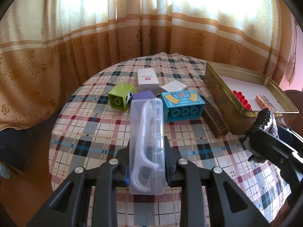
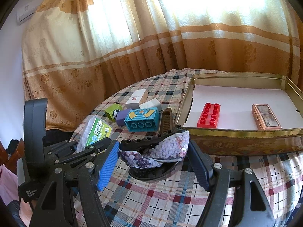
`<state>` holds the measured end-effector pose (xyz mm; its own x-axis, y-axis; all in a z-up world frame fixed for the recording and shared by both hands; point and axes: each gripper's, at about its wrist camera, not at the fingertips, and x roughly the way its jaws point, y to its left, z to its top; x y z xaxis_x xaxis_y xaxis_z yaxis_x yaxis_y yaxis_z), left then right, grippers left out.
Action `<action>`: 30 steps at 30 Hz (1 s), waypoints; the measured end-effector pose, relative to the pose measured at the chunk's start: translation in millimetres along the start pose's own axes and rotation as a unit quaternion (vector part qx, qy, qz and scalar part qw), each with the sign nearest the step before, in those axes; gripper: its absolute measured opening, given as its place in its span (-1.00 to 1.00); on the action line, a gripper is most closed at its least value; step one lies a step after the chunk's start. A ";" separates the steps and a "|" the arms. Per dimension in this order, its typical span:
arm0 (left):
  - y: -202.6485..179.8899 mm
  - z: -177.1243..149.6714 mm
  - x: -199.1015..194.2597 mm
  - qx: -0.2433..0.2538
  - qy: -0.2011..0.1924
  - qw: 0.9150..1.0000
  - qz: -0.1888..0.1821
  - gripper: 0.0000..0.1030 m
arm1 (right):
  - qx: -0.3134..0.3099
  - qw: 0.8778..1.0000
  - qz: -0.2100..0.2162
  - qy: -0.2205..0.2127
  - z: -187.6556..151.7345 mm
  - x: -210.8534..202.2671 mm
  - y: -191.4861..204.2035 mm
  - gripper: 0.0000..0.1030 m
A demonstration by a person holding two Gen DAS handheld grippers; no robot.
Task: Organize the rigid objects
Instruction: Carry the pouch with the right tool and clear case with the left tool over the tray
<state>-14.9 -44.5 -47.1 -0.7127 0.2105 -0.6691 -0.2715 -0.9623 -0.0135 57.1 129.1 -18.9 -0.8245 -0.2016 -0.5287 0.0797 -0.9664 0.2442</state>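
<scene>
My left gripper point(image 1: 147, 152) is shut on a clear plastic floss-pick box point(image 1: 146, 132), held lengthwise above the plaid table. Seen from the right wrist, that box point(image 2: 94, 132) shows its green label. My right gripper point(image 2: 153, 160) is shut on a black hair claw clip with lilac sequins point(image 2: 161, 149), its blue pads point(image 2: 107, 167) pressing both ends. The clip hangs just in front of the near wall of an open gold tin point(image 2: 246, 141). Inside the tin lie a red brick point(image 2: 209, 115) and a copper-coloured case point(image 2: 266, 118).
On the plaid tablecloth point(image 1: 90, 132) lie a teal brick point(image 1: 181, 106), a green brick point(image 1: 121, 96), a purple block point(image 1: 143, 95), two white boxes point(image 1: 147, 79) and a brown comb point(image 1: 214, 117) beside the tin point(image 1: 223, 94). Curtains hang behind the round table.
</scene>
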 end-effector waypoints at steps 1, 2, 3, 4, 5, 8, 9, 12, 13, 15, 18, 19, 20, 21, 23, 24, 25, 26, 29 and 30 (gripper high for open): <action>0.4 0.2 -0.9 -0.001 -0.002 1.000 0.001 -0.52 | 0.001 1.000 -0.001 -0.003 0.0 -1.2 -0.3 0.44; 0.9 0.4 -2.6 -0.005 -0.005 1.000 -0.001 -0.52 | 0.001 1.000 -0.003 -0.006 0.0 -2.6 -0.7 0.44; 0.8 0.7 -3.3 -0.008 -0.005 1.000 -0.007 -0.52 | 0.000 1.000 -0.007 -0.012 -0.1 -5.1 -0.7 0.44; 1.0 1.3 -4.0 -0.016 -0.003 1.000 -0.021 -0.52 | -0.001 1.000 -0.008 -0.016 -0.2 -6.9 -1.0 0.44; 1.0 1.5 -4.6 -0.023 -0.001 0.999 -0.032 -0.52 | -0.002 1.000 -0.009 -0.018 -0.3 -8.7 -1.6 0.44; -4.1 1.6 -6.4 -0.034 0.004 0.998 -0.060 -0.52 | 0.007 1.000 -0.014 -0.017 -0.1 -11.7 -9.4 0.44; -9.7 2.4 -9.0 -0.028 0.001 0.998 -0.064 -0.52 | 0.013 1.000 -0.017 -0.018 0.1 -13.3 -13.7 0.44; -23.5 6.6 -18.1 -0.011 -0.011 0.997 -0.075 -0.52 | 0.035 0.998 -0.033 -0.028 2.0 -21.7 -30.7 0.44; -26.9 8.3 -20.9 -0.008 -0.014 0.997 -0.080 -0.52 | 0.042 0.998 -0.037 -0.031 2.9 -25.1 -36.9 0.44; -36.3 13.6 -28.1 0.000 -0.022 0.995 -0.093 -0.52 | 0.057 0.997 -0.047 -0.038 5.7 -32.2 -50.1 0.44; -49.0 20.8 -35.0 0.009 -0.030 0.993 -0.110 -0.52 | 0.074 0.994 -0.069 -0.053 11.4 -44.8 -69.4 0.44; -53.2 23.3 -36.8 0.012 -0.032 0.992 -0.118 -0.52 | 0.077 0.993 -0.074 -0.057 12.4 -48.5 -72.9 0.44; -57.0 25.4 -37.8 0.014 -0.033 0.992 -0.123 -0.52 | 0.083 0.991 -0.081 -0.063 14.7 -53.9 -79.6 0.44; -62.7 27.8 -39.3 0.018 -0.035 0.991 -0.131 -0.52 | 0.088 0.990 -0.089 -0.069 17.2 -59.0 -86.3 0.44; -72.2 32.3 -39.8 0.024 -0.038 0.989 -0.140 -0.52 | 0.091 0.987 -0.106 -0.079 21.6 -66.4 -96.5 0.44; -78.2 35.8 -40.1 0.027 -0.040 0.988 -0.147 -0.52 | 0.093 0.986 -0.114 -0.084 24.1 -69.8 -101.2 0.44; -82.5 38.4 -40.3 0.028 -0.041 0.987 -0.153 -0.52 | 0.095 0.984 -0.121 -0.090 26.9 -74.0 -106.6 0.44; -86.7 41.1 -40.9 0.028 -0.043 0.986 -0.161 -0.52 | 0.098 0.982 -0.129 -0.098 30.0 -78.6 -112.8 0.44; -103.4 52.1 -40.5 0.034 -0.050 0.981 -0.184 -0.52 | 0.101 0.975 -0.160 -0.119 39.7 -92.1 -128.1 0.44; -112.1 56.5 -40.2 0.039 -0.054 0.980 -0.189 -0.52 | 0.099 0.973 -0.170 -0.124 43.2 -95.0 -131.9 0.44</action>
<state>7.6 64.7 23.2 -0.6147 0.5707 -0.5444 -0.5752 -0.7967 -0.1857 100.7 282.6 34.2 -0.8964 0.1924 -0.3994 -0.3098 -0.9163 0.2537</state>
